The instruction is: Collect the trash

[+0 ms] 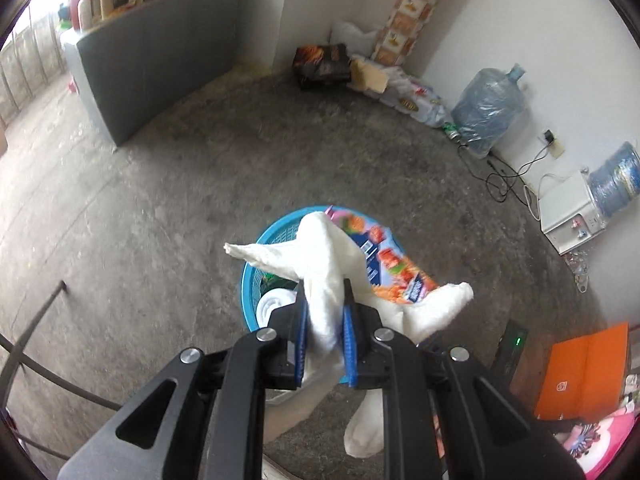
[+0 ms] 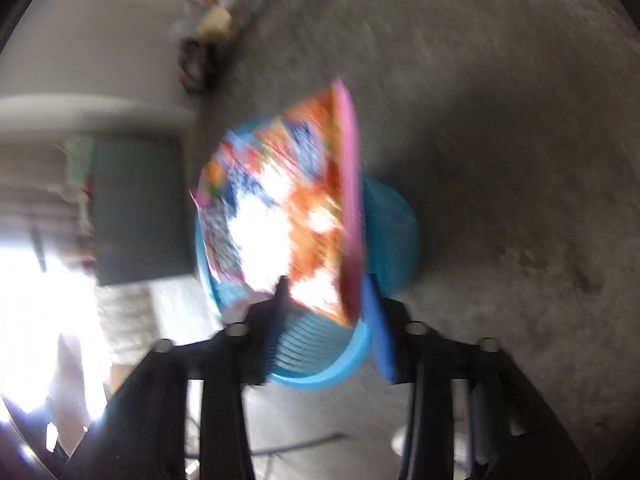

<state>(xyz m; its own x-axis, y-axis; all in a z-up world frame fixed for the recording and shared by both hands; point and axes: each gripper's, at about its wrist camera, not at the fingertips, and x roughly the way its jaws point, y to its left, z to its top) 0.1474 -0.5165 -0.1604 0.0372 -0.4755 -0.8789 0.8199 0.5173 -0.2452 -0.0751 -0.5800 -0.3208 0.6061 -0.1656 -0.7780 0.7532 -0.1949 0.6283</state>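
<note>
My left gripper [image 1: 325,322] is shut on a crumpled white cloth [image 1: 328,264] and holds it above a blue plastic basket [image 1: 256,272] on the floor. A colourful orange and blue snack bag [image 1: 394,268] lies across the basket's top, and a white lid-like item [image 1: 272,304] sits inside. In the blurred right wrist view, my right gripper [image 2: 326,316] is open just above the same basket [image 2: 392,232]. The snack bag [image 2: 280,216] sits tilted on the basket in front of the fingers, apparently free of them.
A grey cabinet [image 1: 156,60] stands at the back left. Boxes and bags [image 1: 320,64] fill the far corner. Water jugs [image 1: 488,108], cables and a white appliance [image 1: 568,216] line the right wall. An orange box [image 1: 584,376] lies at right. A metal frame [image 1: 36,344] curves at left.
</note>
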